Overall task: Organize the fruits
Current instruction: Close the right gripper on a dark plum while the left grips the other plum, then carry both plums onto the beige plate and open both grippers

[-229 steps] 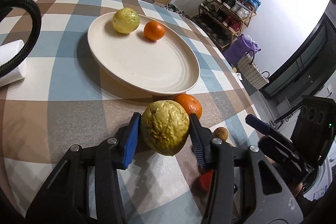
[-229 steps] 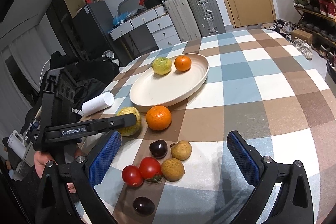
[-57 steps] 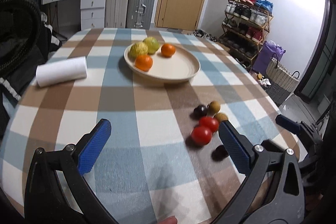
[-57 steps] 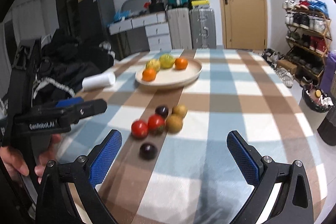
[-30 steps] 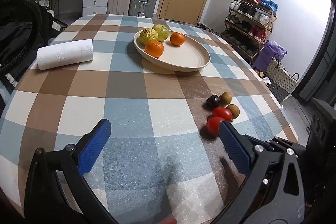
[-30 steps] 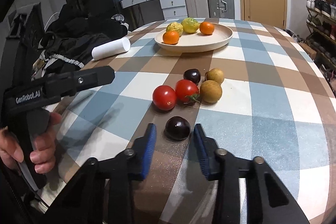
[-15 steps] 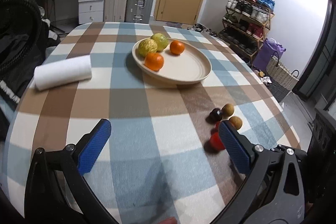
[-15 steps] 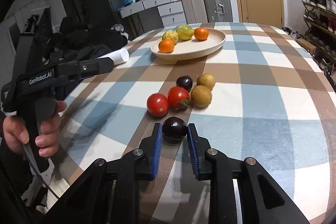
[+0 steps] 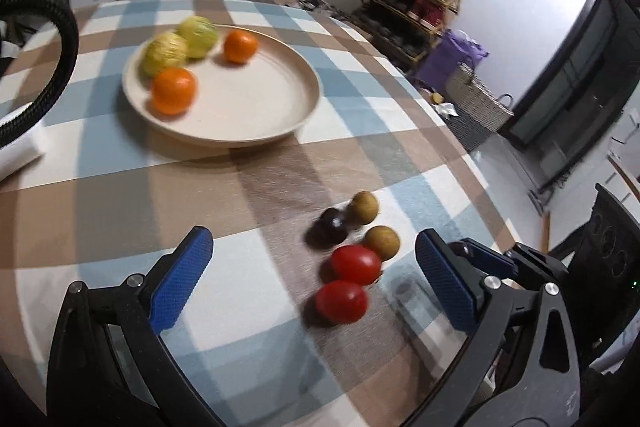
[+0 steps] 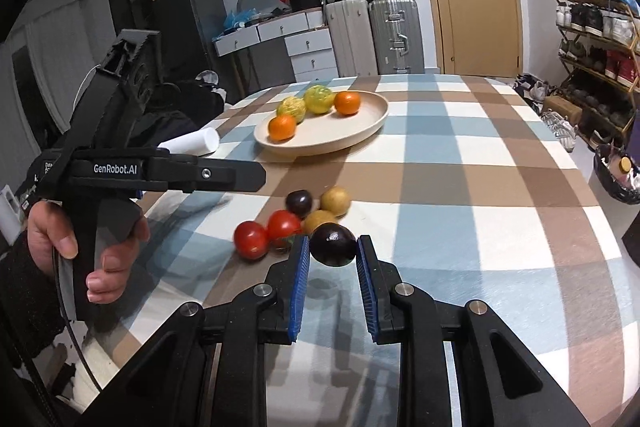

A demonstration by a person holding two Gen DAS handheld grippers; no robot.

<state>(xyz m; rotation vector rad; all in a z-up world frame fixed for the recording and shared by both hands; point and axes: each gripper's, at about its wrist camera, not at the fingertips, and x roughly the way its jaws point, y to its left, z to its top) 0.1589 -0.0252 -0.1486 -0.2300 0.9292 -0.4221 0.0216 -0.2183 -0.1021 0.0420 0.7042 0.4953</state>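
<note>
Lifted off the bench since half a second ago, the dark plum (image 10: 332, 244) now hangs clamped between the blue pads of the right tongs (image 10: 333, 259), its shadow on the checked cloth below. Beyond it lie two tomatoes (image 10: 267, 234), a second plum (image 10: 299, 201) and two brown fruits (image 10: 335, 201). The left tongs (image 9: 314, 267), gripped by a hand (image 10: 86, 247), are spread wide and empty above that cluster. Four citrus fruits sit on the plate (image 10: 360, 131) farther back.
</note>
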